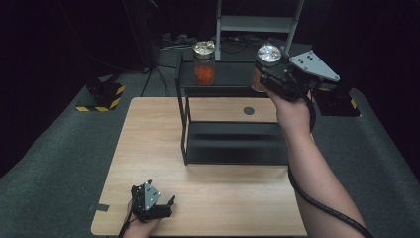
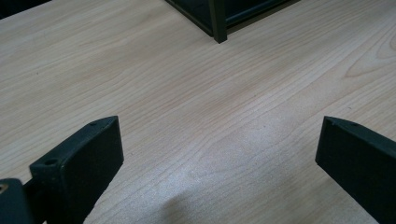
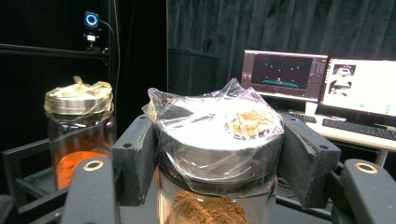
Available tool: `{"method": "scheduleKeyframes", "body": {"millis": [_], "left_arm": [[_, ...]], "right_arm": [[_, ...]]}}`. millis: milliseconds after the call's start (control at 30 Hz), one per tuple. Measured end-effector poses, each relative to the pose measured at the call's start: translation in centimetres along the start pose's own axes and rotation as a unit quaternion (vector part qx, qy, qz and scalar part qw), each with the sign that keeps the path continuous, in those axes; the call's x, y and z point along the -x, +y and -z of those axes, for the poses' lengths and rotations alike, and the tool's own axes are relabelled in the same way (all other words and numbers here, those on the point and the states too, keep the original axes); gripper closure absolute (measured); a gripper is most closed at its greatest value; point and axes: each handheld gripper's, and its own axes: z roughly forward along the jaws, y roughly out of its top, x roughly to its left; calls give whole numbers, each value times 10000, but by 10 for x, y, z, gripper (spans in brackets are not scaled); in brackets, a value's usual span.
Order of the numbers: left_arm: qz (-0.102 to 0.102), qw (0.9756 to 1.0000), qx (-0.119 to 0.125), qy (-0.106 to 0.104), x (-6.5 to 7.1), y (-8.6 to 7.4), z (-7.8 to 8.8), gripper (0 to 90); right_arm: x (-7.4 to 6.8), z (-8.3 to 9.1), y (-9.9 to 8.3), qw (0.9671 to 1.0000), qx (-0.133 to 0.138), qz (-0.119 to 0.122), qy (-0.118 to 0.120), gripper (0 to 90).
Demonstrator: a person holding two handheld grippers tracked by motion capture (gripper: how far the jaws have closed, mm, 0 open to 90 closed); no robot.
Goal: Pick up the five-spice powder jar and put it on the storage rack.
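The right gripper (image 1: 267, 74) is clamped on a glass jar of brown powder (image 1: 267, 55), its jaws pressing the jar just under the silver lid, which is wrapped in crinkled clear film. In the right gripper view the same jar (image 3: 219, 140) sits squarely between the two black jaws, the brown contents visible below the lid. In the high view the jar is held up at the right end of the top level of a black shelf rack (image 1: 184, 124) (whether its base touches the shelf, I cannot tell, since the gripper and hand cover it). A second jar, with orange contents (image 1: 204, 64), stands upright on the left part of that same top level, well apart from the held one; it appears to the left in the right gripper view (image 3: 79, 135), also capped in silver and film. The left gripper (image 1: 166, 206) rests low at the near left corner of the wooden surface (image 1: 148, 144), its jaws spread wide apart with nothing between them, only bare wood grain showing in the left gripper view (image 2: 210, 158).
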Motion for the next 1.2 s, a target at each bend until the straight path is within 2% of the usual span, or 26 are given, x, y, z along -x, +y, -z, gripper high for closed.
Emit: {"method": "scheduleKeyframes", "body": {"millis": [467, 767, 1200], "left_arm": [[38, 10000, 26, -32, -2, -1, 1, 11], [46, 10000, 41, -29, -2, -2, 1, 11], [34, 10000, 38, -25, -2, -2, 1, 11]], "right_arm": [[0, -29, -4, 9999, -15, 23, -158, 342], [1, -38, -9, 9998, -58, -28, -195, 342], [1, -41, -13, 9997, -64, -111, -206, 342]]}}
